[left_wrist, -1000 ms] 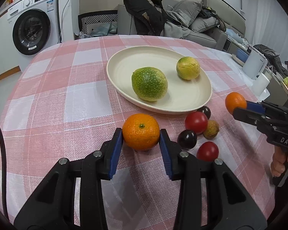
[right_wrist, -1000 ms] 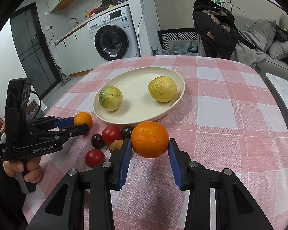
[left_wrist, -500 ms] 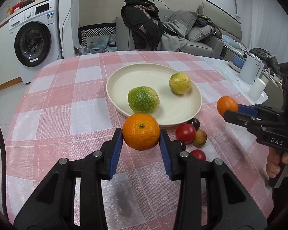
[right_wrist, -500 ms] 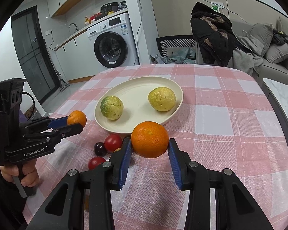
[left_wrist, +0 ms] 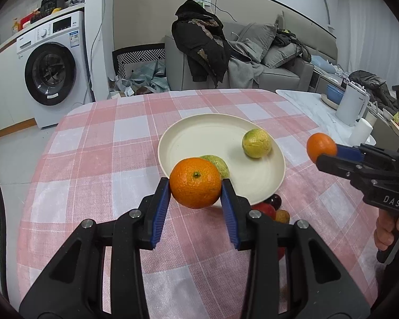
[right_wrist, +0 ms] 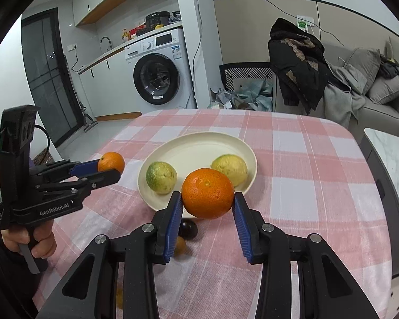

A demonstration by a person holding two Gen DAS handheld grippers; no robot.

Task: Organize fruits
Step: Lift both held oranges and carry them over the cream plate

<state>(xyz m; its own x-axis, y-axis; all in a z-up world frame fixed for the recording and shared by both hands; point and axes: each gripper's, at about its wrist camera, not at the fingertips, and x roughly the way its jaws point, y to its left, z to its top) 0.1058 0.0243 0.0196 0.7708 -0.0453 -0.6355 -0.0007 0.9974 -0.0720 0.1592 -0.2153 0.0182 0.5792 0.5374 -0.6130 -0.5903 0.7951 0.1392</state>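
Note:
My left gripper (left_wrist: 195,186) is shut on an orange (left_wrist: 195,183) and holds it above the near rim of the cream plate (left_wrist: 199,133). My right gripper (right_wrist: 207,194) is shut on a second orange (right_wrist: 207,193), held above the plate's (right_wrist: 194,148) near rim. Each gripper shows in the other's view, the left gripper (right_wrist: 111,166) at the left and the right gripper (left_wrist: 322,151) at the right. Two green-yellow citrus fruits (left_wrist: 256,143) (right_wrist: 161,177) lie on the plate. Small dark and red fruits (left_wrist: 275,202) (right_wrist: 188,228) lie on the cloth, partly hidden by the grippers.
The table has a pink checked cloth (left_wrist: 93,159). A washing machine (left_wrist: 50,71), a chair with a dark jacket (left_wrist: 199,40) and a grey sofa (left_wrist: 279,61) stand beyond it. A white side table (left_wrist: 319,106) with a kettle (left_wrist: 352,105) is at the right.
Both grippers have risen with their oranges, away from the cloth. The plate and small fruits now look farther and lower in both views.

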